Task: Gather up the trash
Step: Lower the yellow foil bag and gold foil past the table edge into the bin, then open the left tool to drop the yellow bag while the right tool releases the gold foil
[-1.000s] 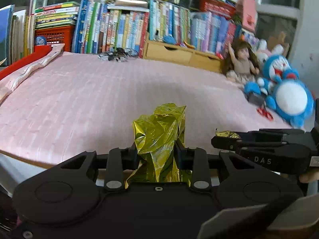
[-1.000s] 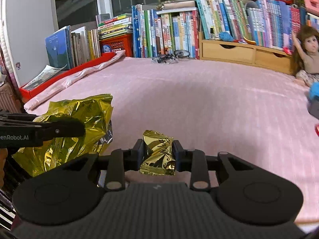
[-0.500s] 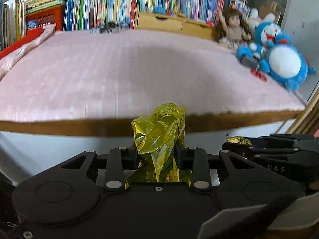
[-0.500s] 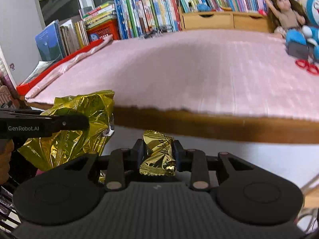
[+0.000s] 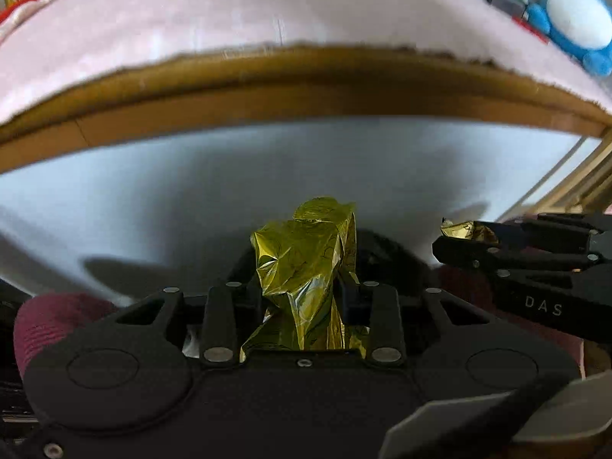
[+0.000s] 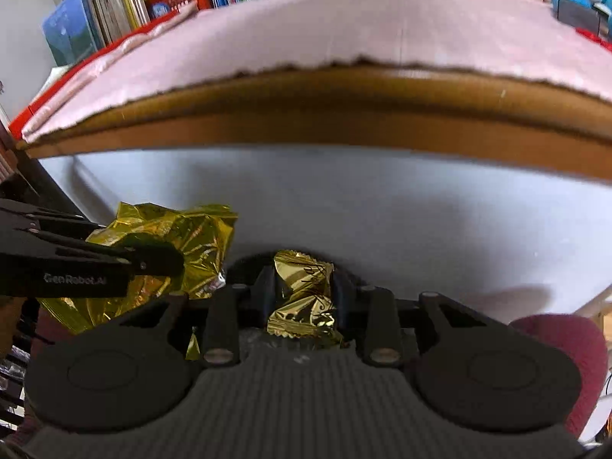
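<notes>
Both grippers have dropped below the table edge (image 5: 306,88) since the earlier frames; the pink tabletop (image 6: 382,30), level with them a second ago, now sits above.

Item 1: left gripper (image 5: 304,287), clamped on a large gold foil bag (image 5: 306,267), which stands crumpled between the jaws. It also shows at the left of the right wrist view (image 6: 183,244).

Item 2: right gripper (image 6: 302,290), clamped on a small gold wrapper (image 6: 302,294), held level with the left gripper and just beside it.

Surroundings: white panel (image 5: 267,176) under the table; dark red cloth (image 6: 558,348) at the lower edges; books (image 6: 114,11) and a blue plush toy (image 5: 573,15) at the far side.

Step in hand, judged: carrying both pieces down to a bin, which is not in view. Hold both grips firm, keep the foil clear of the table edge, and release only once above the bin's mouth.
</notes>
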A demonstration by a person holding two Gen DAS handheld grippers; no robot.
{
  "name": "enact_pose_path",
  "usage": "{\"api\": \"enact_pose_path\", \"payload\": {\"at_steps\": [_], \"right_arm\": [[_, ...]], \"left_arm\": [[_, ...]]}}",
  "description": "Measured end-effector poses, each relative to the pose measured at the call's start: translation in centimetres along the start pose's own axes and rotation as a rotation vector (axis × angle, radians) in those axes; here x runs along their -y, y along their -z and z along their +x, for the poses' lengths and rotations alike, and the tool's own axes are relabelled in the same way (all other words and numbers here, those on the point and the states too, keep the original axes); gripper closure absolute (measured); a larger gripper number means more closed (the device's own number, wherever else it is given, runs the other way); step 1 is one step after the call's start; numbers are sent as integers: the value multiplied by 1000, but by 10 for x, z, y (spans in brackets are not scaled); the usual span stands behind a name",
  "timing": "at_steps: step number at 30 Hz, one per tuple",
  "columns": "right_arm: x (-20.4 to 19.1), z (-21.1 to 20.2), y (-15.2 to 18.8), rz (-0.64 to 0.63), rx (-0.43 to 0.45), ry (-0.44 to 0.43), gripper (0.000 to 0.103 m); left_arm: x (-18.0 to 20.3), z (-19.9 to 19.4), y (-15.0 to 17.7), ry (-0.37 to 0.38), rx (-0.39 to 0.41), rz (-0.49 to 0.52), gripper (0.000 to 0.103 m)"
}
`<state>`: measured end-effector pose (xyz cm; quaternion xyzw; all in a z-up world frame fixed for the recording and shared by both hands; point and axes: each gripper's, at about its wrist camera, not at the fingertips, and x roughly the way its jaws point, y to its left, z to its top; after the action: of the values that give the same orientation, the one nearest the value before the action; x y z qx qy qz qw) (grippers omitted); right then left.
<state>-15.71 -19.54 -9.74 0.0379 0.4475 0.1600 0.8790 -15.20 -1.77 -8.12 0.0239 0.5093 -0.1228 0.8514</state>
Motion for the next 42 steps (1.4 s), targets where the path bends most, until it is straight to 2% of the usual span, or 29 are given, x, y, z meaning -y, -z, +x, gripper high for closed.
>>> {"api": "enact_pose_path", "payload": {"at_steps": [12, 20, 29, 35, 38, 42], "right_arm": [[-10, 24, 13, -4, -79, -1, 63], [-12, 31, 13, 14, -95, 5, 63], [-11, 39, 8, 18, -108, -3, 62], [-15, 44, 9, 21, -114, -5, 57], [-17, 45, 10, 21, -113, -6, 48], [-17, 45, 12, 16, -109, -9, 44]], "left_arm": [[-5, 34, 11, -21, -115, 2, 68], [-2, 55, 11, -24, -152, -9, 66], [1, 58, 12, -32, -168, -12, 63], [2, 58, 12, -34, -170, -19, 62], [1, 58, 13, -35, -167, -22, 59], [2, 57, 13, -40, -163, -19, 54]]}}
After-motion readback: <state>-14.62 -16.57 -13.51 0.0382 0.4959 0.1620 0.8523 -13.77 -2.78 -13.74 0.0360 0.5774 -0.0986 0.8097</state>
